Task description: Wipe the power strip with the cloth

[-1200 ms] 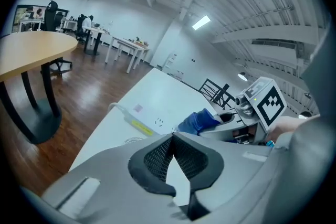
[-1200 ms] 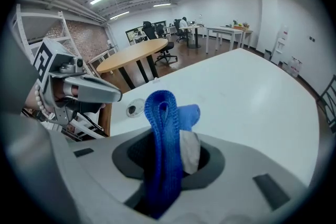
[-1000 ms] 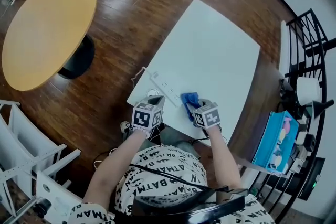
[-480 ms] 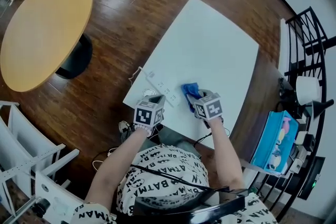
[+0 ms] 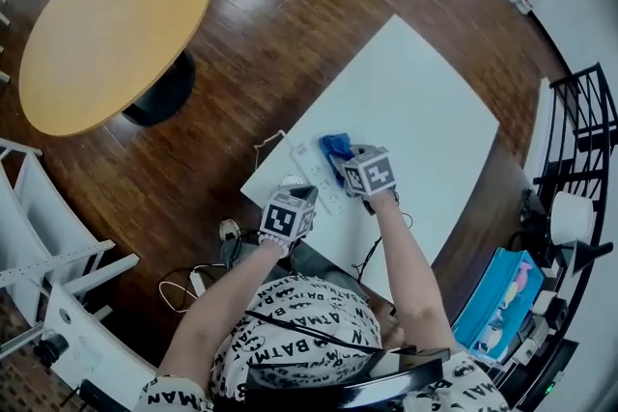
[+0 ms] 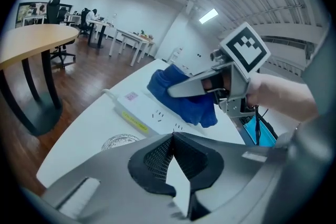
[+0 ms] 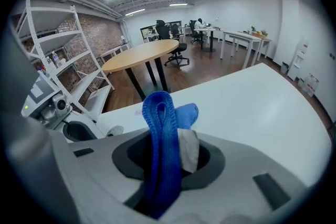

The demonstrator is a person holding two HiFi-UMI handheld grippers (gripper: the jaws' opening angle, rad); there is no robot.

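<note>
A white power strip (image 5: 311, 167) lies near the left front edge of the white table (image 5: 425, 111); in the left gripper view the power strip (image 6: 137, 110) runs from far left toward my jaws. My right gripper (image 5: 348, 159) is shut on a blue cloth (image 5: 334, 148) that rests against the strip's right side. In the right gripper view the folded cloth (image 7: 160, 113) sticks up out of my right gripper (image 7: 173, 157). My left gripper (image 5: 297, 194) hovers over the strip's near end, jaws together with nothing in them. From there, the left gripper (image 6: 173, 137) faces the cloth (image 6: 181, 97).
A silvery round disc (image 6: 121, 142) lies on the table beside the strip's near end. A round wooden table (image 5: 116, 24) stands to the left. White shelving (image 5: 48, 265) is at the lower left, a black rack (image 5: 579, 121) and a blue box (image 5: 494, 294) at the right.
My right gripper has carried the cloth left and forward, from beside the strip up against it. The left gripper stays near the strip's near end. The head view has shifted.
</note>
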